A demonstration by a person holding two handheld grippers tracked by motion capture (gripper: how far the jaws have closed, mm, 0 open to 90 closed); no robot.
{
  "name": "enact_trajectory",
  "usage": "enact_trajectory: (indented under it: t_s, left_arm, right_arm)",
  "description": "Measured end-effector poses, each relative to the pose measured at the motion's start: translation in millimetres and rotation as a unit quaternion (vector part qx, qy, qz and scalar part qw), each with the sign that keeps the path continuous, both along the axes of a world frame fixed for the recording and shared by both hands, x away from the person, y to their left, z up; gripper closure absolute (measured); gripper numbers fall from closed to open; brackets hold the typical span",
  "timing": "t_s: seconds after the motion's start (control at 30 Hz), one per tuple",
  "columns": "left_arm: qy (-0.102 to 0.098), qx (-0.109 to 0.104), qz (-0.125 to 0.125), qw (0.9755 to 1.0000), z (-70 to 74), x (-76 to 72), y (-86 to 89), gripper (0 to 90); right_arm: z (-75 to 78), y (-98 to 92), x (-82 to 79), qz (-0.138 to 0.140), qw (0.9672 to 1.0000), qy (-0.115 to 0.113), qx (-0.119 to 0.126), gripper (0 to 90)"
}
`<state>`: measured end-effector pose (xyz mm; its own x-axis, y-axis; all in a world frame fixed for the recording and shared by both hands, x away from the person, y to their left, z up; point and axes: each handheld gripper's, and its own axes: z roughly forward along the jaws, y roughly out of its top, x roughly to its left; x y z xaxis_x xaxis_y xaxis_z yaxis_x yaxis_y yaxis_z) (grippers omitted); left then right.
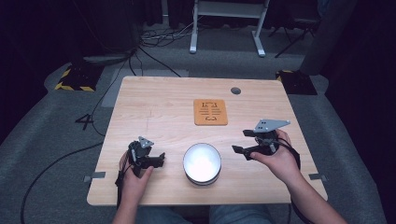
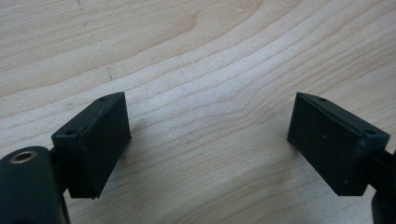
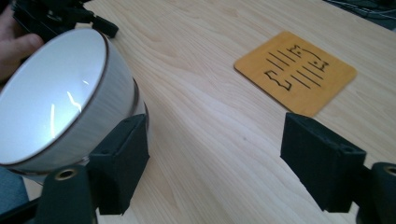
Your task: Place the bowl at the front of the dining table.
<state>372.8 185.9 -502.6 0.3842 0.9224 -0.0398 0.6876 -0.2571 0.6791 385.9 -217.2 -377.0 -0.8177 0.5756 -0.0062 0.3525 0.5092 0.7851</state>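
A white bowl [image 1: 201, 163] with a dark rim stands near the table's front edge, between my two grippers. Behind it lies a square orange coaster [image 1: 210, 112] with cut-out lines. My left gripper [image 1: 162, 160] rests low at the bowl's left and points toward it. In its own view the left gripper [image 2: 210, 112] is open over bare wood. My right gripper [image 1: 239, 141] is held above the table at the bowl's right. In the right gripper view, the right gripper [image 3: 215, 135] stands open with nothing between its pads; the bowl [image 3: 60, 93] is beside its left jaw and the coaster [image 3: 295, 72] lies ahead.
A round grey grommet [image 1: 236, 90] sits near the wooden table's [image 1: 154, 107] far edge. Cables trail over the grey floor at the left, and a white desk frame [image 1: 226, 28] stands behind the table. The other hand with the left gripper [image 3: 60, 18] shows beyond the bowl.
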Motion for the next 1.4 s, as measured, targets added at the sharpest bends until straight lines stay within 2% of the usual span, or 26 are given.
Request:
enact_trajectory:
  t_s: [0.23, 0.27, 0.4, 0.43, 0.53, 0.57, 0.83, 1.17, 1.23, 1.3, 1.33, 1.37, 1.4]
  left_arm:
    - [0.0, 0.0, 0.0, 1.0, 0.0, 0.1, 0.1, 13.1]
    - [0.0, 0.0, 0.0, 1.0, 0.0, 0.1, 0.0, 13.1]
    - [0.0, 0.0, 0.0, 1.0, 0.0, 0.0, 0.0, 13.1]
    - [0.0, 0.0, 0.0, 1.0, 0.0, 0.0, 0.0, 13.1]
    - [0.0, 0.0, 0.0, 1.0, 0.1, 0.1, 0.1, 13.1]
    - [0.0, 0.0, 0.0, 1.0, 0.0, 0.1, 0.0, 13.1]
    - [0.0, 0.001, 0.0, 1.0, 0.1, 0.1, 0.1, 13.1]
    - [0.0, 0.001, 0.0, 1.0, 0.0, 0.3, 0.0, 13.0]
    - [0.0, 0.001, 0.0, 1.0, 0.0, 0.4, 0.0, 13.0]
    - [0.0, 0.003, 0.001, 1.0, 0.2, 0.6, 0.0, 12.9]
    - [0.0, 0.003, 0.001, 1.0, 0.2, 0.6, 0.0, 12.9]
    - [0.0, 0.003, 0.001, 1.0, 0.2, 0.6, 0.0, 12.9]
    - [-0.001, 0.004, 0.001, 1.0, 0.2, 0.7, 0.1, 12.9]
  right_arm:
    - [16.1, 22.9, 5.7, 0.028, 0.9996, -0.001, 0.011, 25.7]
    - [18.9, 28.8, 6.4, 0.038, 0.9993, 0.004, 0.003, 27.4]
    - [21.5, 39.7, 6.2, 0.053, 0.9985, 0.009, 0.01, 28.3]
    - [23.7, 47.7, 5.3, 0.063, 0.9979, 0.011, 0.012, 28.6]
    - [24.4, 55.4, 5.1, 0.07, 0.9974, 0.012, 0.009, 29.0]
    - [23.8, 60.2, 5.5, 0.077, 0.9969, 0.017, 0.009, 31.8]
    - [11.8, 88.0, 11.7, 0.108, 0.9931, 0.036, -0.029, 41.9]
    - [-3.2, 104.4, 19.0, 0.124, 0.9895, 0.04, -0.063, 53.1]
    - [-7.1, 109.2, 18.5, 0.128, 0.9879, 0.029, -0.083, 55.5]
    - [-8.5, 112.3, 18.5, 0.134, 0.9845, -0.009, -0.113, 55.5]
    - [-8.5, 112.3, 18.5, 0.134, 0.9845, -0.009, -0.113, 55.5]
    - [-9.0, 113.6, 18.5, 0.14, 0.9825, -0.017, -0.122, 56.3]
    - [-10.6, 114.8, 17.9, 0.138, 0.983, -0.013, -0.12, 59.2]
